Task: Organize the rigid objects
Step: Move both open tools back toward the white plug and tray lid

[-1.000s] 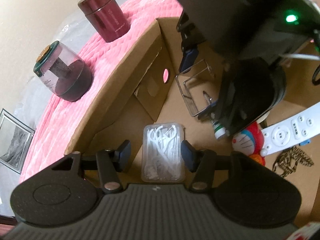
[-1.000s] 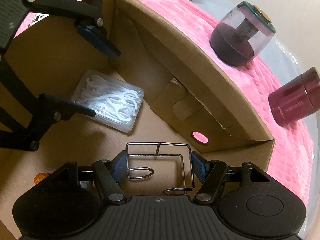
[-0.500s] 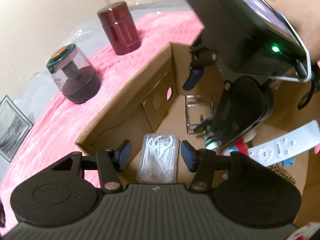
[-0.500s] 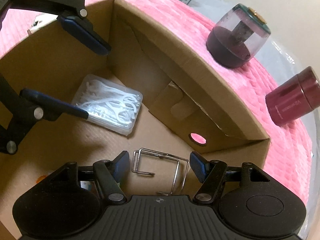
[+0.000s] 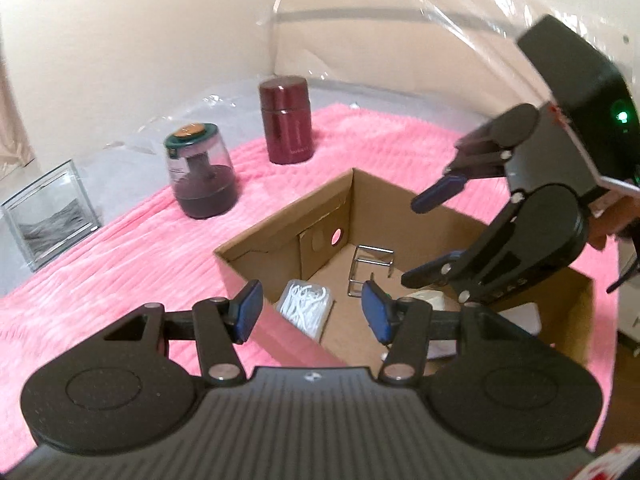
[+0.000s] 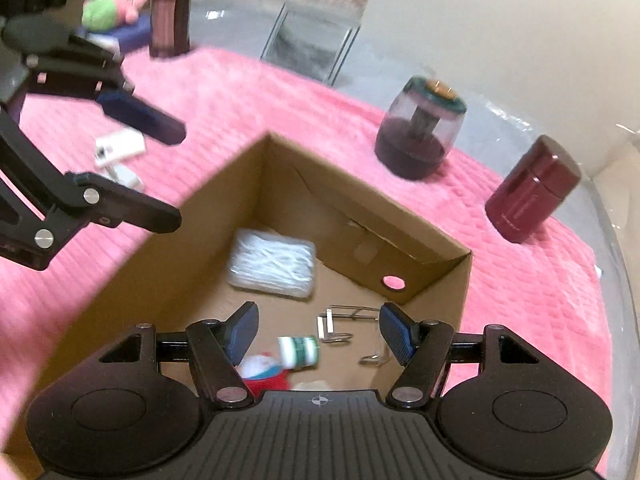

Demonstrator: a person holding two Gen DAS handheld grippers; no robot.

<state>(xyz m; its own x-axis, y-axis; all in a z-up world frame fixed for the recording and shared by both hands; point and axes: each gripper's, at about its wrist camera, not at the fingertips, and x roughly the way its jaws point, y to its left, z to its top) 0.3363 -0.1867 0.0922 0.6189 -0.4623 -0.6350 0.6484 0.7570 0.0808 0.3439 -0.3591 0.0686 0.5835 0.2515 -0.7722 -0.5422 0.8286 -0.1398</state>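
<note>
An open cardboard box [image 5: 260, 236] [image 6: 224, 184] sits on a pink blanket. Inside lie a clear case of white floss picks [image 5: 306, 306] [image 6: 272, 266] and a bent wire rack [image 5: 370, 270] [image 6: 352, 328]. My left gripper [image 5: 312, 312] is open and empty above the box's near edge. My right gripper [image 6: 318, 330] is open and empty above the box, over the wire rack. Each gripper shows in the other's view, the right [image 5: 436, 236] and the left [image 6: 160, 172]. A dark red canister [image 5: 285, 120] [image 6: 532, 190] and a clear-domed jar with a green lid [image 5: 200, 172] [image 6: 420, 130] stand on the blanket beyond the box.
In the box there are also a small green-and-white tube [image 6: 300, 352], a red-and-white toy [image 6: 262, 372] and white items [image 5: 430, 300]. A glass picture frame [image 5: 50, 216] [image 6: 312, 46] stands at the blanket's edge. A white device [image 6: 120, 148] lies on the blanket left of the box.
Both grippers have lifted up and back out of the box. The right gripper let go of the wire rack, which now lies on the box floor. The floss case stays put.
</note>
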